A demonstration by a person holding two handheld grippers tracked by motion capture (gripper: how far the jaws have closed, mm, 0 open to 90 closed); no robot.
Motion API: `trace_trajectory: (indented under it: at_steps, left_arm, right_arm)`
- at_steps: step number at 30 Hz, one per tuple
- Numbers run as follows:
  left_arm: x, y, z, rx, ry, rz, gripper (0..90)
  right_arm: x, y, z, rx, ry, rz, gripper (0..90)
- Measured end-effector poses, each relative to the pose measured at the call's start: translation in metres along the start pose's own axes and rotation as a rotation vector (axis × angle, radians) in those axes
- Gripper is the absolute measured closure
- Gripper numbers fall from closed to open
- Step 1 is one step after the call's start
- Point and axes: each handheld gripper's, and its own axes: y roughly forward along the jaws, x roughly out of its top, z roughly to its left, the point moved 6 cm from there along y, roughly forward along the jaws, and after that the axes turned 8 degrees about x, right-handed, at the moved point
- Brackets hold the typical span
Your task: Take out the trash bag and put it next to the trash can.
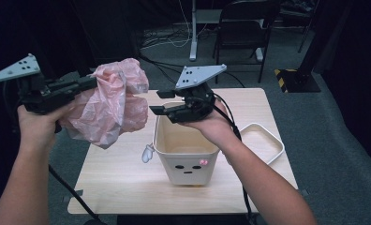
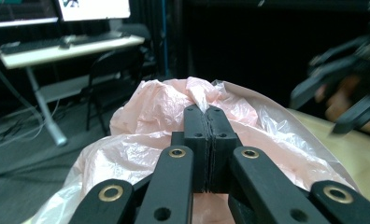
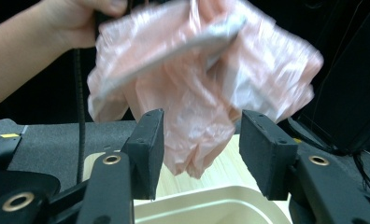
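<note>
The left tool (image 1: 87, 83) is clamped tight on a crumpled pink plastic bag (image 1: 111, 105), held up over the table's (image 1: 127, 178) left side. The right tool (image 1: 158, 102) hovers over the cream bin (image 1: 186, 161), its jaws parted, nothing between them.

Counted around the cream bin (image 1: 186, 157):

One bin, standing on one wooden table (image 1: 127, 183), with a face printed on its front.
One pink plastic bag (image 1: 111, 103), held up left of the bin.
Two grippers: one left gripper (image 1: 87, 83) left of the bin, pinching the bag; one right gripper (image 1: 156, 102) over the bin's rim, jaws apart.
Two hands: one left hand (image 1: 36, 127), one right hand (image 1: 211, 124).
One shallow white tray (image 1: 272, 140) right of the bin.
One small pale item (image 1: 147, 153) just left of the bin, too small to identify.
One black folding chair (image 1: 244, 28) beyond the bin.
</note>
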Motion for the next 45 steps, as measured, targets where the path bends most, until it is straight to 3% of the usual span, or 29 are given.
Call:
trace_trajectory:
  at_steps: [28,37,45]
  left_arm:
    - [-0.109,0.047,0.026,0.032,-0.087,0.132,88.8]
    - [-0.131,0.062,0.028,0.024,-0.098,0.152,88.8]
    - [-0.149,0.071,0.031,0.042,-0.1,0.171,88.8]
  right_arm:
    - [-0.028,-0.037,0.007,-0.08,-0.007,0.025,51.0]
    - [-0.039,-0.054,0.007,-0.127,0.011,0.021,50.4]
    - [-0.05,-0.066,0.007,-0.164,0.024,0.015,50.8]
